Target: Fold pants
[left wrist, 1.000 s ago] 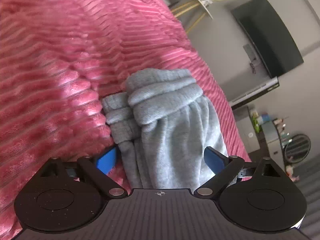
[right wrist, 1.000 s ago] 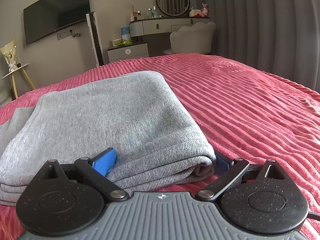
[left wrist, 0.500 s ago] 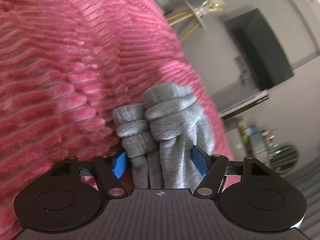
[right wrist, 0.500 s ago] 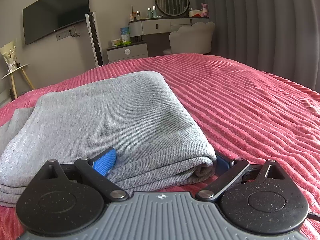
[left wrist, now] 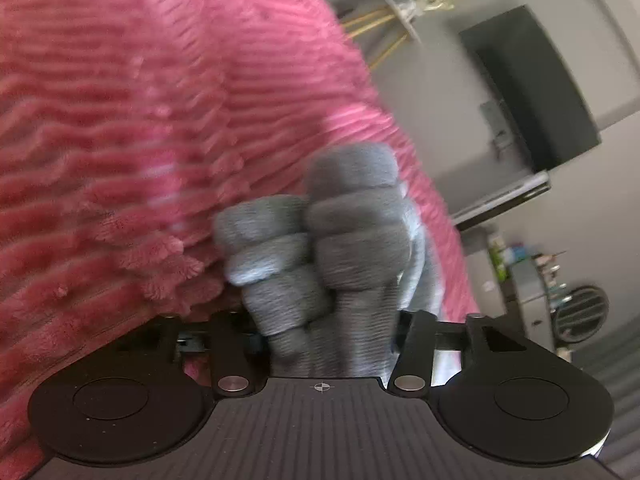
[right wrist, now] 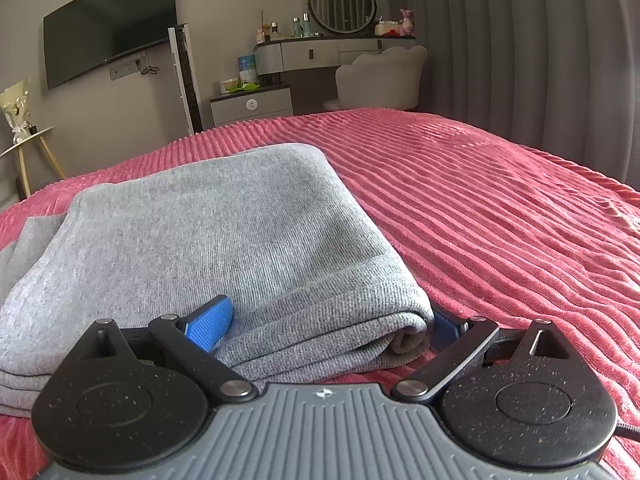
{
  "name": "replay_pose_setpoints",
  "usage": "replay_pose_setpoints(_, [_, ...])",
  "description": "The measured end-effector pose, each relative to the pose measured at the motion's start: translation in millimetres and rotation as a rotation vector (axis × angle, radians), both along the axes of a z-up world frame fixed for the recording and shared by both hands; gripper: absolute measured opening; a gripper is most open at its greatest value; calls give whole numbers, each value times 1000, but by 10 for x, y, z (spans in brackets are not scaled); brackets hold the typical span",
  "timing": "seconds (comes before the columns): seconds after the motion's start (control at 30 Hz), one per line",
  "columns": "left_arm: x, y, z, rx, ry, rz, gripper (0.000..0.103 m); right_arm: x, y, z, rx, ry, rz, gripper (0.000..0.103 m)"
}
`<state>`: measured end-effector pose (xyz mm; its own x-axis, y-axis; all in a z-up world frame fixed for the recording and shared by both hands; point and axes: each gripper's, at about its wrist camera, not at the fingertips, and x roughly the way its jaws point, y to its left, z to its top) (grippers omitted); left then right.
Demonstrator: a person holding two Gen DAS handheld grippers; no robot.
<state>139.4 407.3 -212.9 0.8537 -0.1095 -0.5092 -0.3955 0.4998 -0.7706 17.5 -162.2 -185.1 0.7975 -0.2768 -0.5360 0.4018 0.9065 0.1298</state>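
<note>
Grey knit pants (right wrist: 224, 232) lie folded in a thick stack on the pink ribbed bedspread (right wrist: 500, 220). My right gripper (right wrist: 324, 324) stands open around the stack's near right corner; one blue pad (right wrist: 210, 324) rests on top of the cloth, the other sits beside the fold. In the left wrist view the pants' other end (left wrist: 356, 240) is bunched into rolled ridges. My left gripper (left wrist: 328, 320) is closing on that bunch. The cloth fills the gap between its jaws and hides both pads.
The pink bedspread (left wrist: 120, 120) spreads all around the pants. Beyond the bed are a wall television (right wrist: 108, 20), a gold-legged side table (right wrist: 28, 148), a dresser with a round mirror (right wrist: 340, 4), a pale chair (right wrist: 380, 76) and grey curtains (right wrist: 540, 60).
The left jaws have drawn together and squeezed the flat pant end into a narrow bunch, and the gripper has pushed in closer. The right gripper and the folded stack have not moved.
</note>
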Motion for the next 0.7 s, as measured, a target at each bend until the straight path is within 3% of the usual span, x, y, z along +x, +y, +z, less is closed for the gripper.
replay_pose_setpoints(0.1, [54,-63,62,47,11,-12,63,-4,3,-5,-1,-1,-1,98])
replay_pose_setpoints(0.13, [68,-89,79,70,17,-9,59,-8,6,-6,-1,-1,-2,98])
replay_pose_setpoints(0.17, [70,-110,88,90,17,-11,39,-9,7,-6,-2,-1,-2,98])
replay_pose_setpoints(0.2, [51,-114,93,85,11,-16,33,-9,9,-4,-3,1,-3,98])
replay_pose_setpoints(0.3, [-54,-134,207,53,-25,13,28,-4,5,26,1,10,-5,98])
replay_pose_setpoints(0.4, [-150,-253,417,109,-50,4,27,-5,-25,79,26,11,-13,97])
replay_pose_setpoints(0.5, [-230,-374,636,117,-102,-23,24,-51,-59,140,59,-5,-27,97])
replay_pose_setpoints(0.7, [-316,-1107,1296,338,-192,-143,24,-219,-176,298,122,-94,-67,97])
